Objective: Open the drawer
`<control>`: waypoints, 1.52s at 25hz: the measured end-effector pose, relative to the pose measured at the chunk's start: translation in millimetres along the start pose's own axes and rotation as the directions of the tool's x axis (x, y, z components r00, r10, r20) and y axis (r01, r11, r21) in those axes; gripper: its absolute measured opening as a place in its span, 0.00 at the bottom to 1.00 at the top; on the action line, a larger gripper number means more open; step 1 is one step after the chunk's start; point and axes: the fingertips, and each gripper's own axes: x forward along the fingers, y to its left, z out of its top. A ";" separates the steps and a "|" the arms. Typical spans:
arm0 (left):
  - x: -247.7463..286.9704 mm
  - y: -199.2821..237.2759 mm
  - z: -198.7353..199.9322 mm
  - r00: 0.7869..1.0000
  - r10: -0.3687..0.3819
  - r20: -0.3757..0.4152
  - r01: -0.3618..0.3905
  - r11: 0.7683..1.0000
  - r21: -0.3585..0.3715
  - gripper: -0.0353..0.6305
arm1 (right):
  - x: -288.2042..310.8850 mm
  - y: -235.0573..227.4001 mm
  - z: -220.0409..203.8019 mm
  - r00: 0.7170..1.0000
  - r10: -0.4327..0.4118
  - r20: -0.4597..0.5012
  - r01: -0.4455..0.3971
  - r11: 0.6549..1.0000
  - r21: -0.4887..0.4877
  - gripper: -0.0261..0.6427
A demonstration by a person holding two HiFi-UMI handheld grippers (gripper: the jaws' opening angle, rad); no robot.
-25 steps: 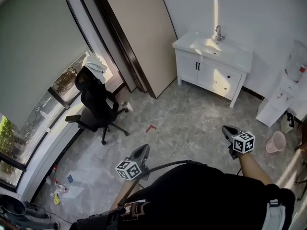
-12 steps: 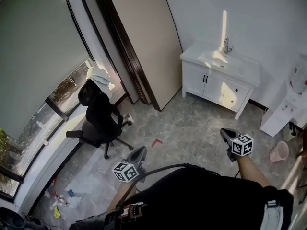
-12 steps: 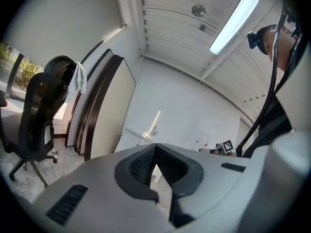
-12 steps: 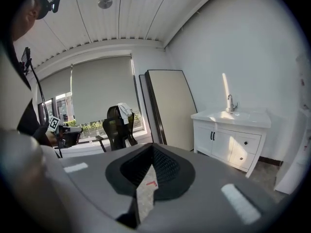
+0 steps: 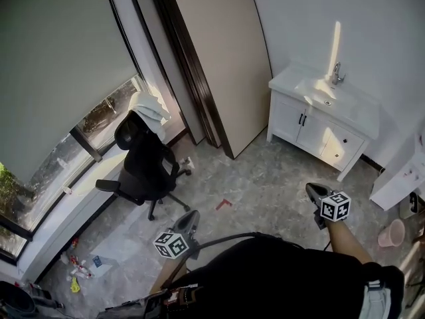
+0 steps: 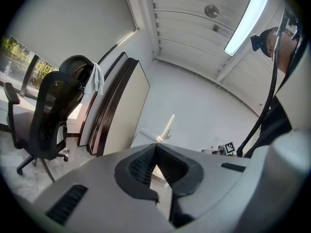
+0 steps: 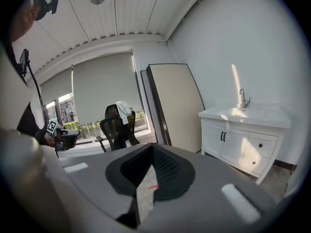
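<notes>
A white vanity cabinet [image 5: 297, 122] with a sink and tap stands against the far wall. Two small drawers [image 5: 342, 146] with dark knobs are at its right end, both closed, beside two doors. The right gripper view shows the cabinet [image 7: 232, 146] at the right, with its drawers [image 7: 260, 148]. My left gripper [image 5: 192, 213] is held low in front of the body, shut and empty. My right gripper [image 5: 310, 187] points toward the cabinet from well short of it, also shut and empty. In the gripper views, the left gripper [image 6: 155, 146] and the right gripper [image 7: 152, 145] each have their tips meeting.
A black office chair [image 5: 143, 161] with a white cloth on its back stands by the window at left. Large boards [image 5: 219, 58] lean on the wall. A red scrap [image 5: 224, 205] and litter [image 5: 80, 268] lie on the floor. A pink bucket [image 5: 392, 232] stands at right.
The whole view has shifted: cabinet, boards and chair now sit further right and lower in the head view. Both grippers have travelled along with the body and stayed shut.
</notes>
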 end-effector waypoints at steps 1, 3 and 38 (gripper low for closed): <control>10.2 0.7 2.1 1.000 0.008 0.005 -0.008 1.000 0.004 0.05 | 10.4 -9.1 4.6 1.000 0.015 0.000 -0.015 1.000 -0.003 0.04; 34.1 1.4 8.5 0.999 0.029 0.023 -0.030 0.999 0.013 0.05 | 31.7 -31.0 16.3 0.999 0.046 0.004 -0.046 0.999 -0.013 0.04; 422.9 66.9 107.2 0.988 -0.137 -0.066 0.140 0.990 0.034 0.05 | 215.4 -292.2 165.8 0.996 -0.086 0.035 0.086 0.996 0.003 0.04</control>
